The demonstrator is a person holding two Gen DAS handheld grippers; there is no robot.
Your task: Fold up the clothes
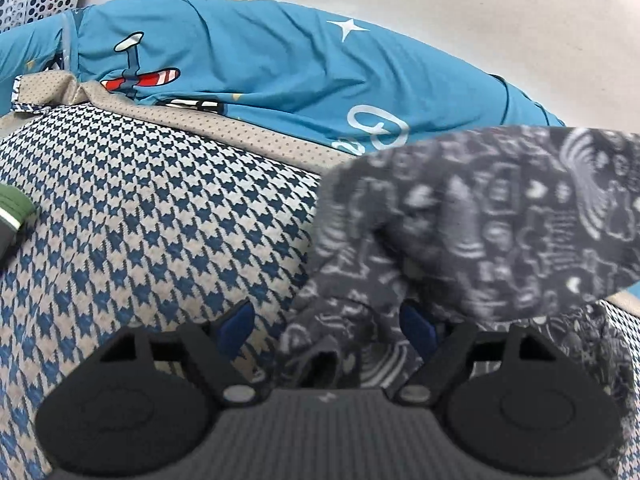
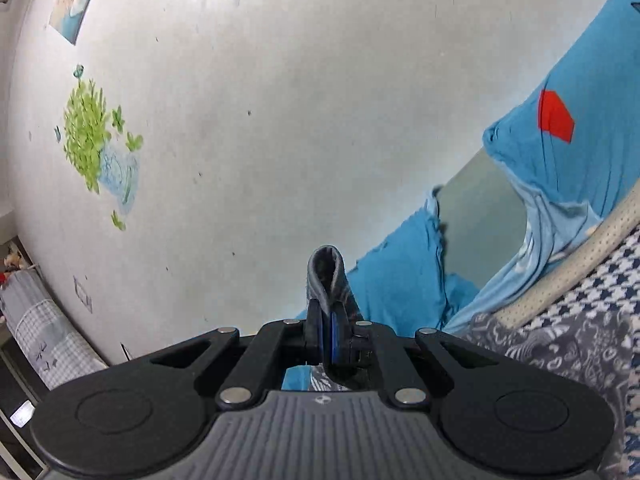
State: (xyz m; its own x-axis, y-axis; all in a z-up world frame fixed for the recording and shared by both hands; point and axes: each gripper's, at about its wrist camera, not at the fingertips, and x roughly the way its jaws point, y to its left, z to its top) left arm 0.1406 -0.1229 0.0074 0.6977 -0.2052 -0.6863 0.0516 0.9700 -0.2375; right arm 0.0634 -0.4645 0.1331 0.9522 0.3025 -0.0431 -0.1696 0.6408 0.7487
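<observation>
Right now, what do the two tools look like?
Both look alike. The left tool and the right tool each have black linkage arms with silver rivets, two round black discs, a ribbed grey middle plate bearing a small white mark, and blue finger pads.

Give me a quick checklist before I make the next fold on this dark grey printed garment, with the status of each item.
1. Right gripper clamped on the grey printed garment: ok, a fold of fabric sticks up between the closed fingers.
2. Left gripper holding the garment: not ok, jaws open, cloth only lies between them.
3. Garment spread flat: not ok, bunched and lifted.
4. Folding surface, houndstooth blanket: ok, bare space to the left.
5. Blue cartoon-print bedding apart from the garment: cannot tell.
</observation>
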